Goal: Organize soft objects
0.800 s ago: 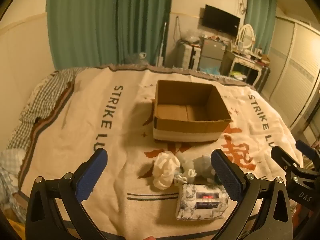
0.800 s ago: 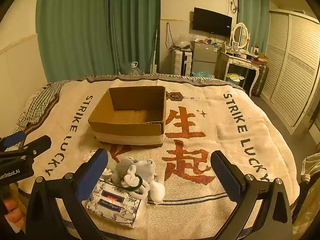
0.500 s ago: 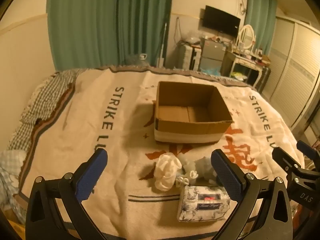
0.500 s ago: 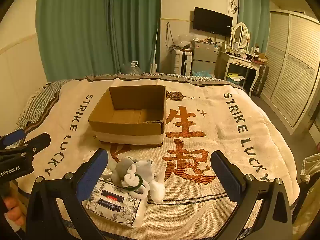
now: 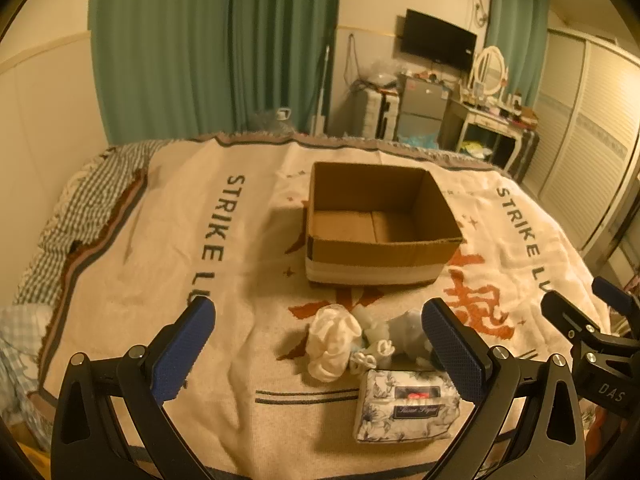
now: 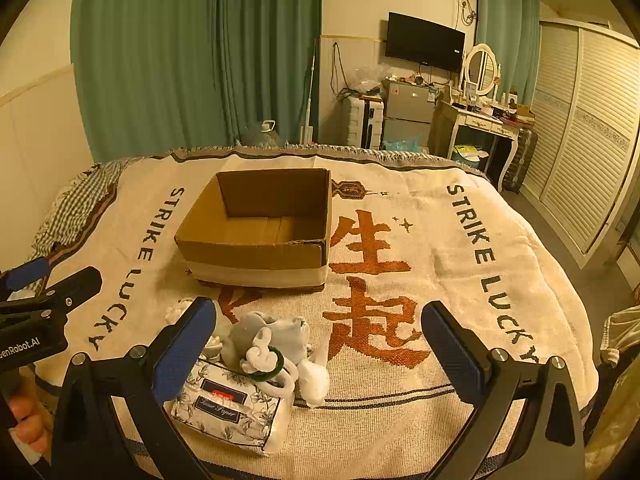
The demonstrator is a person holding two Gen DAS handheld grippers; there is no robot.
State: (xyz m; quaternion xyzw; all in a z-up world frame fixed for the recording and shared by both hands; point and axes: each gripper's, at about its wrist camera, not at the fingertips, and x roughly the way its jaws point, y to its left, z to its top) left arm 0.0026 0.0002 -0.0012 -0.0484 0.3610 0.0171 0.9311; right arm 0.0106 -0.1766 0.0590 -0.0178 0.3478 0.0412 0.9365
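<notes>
Left gripper jaws spread wide, holding nothing, above the near edge of the blanket; right gripper likewise wide apart and empty. Soft items lie bunched on the blanket in front of the cardboard box: white cloth bundle, grey sock pile, floral tissue pack nearest; none inside the box.
</notes>
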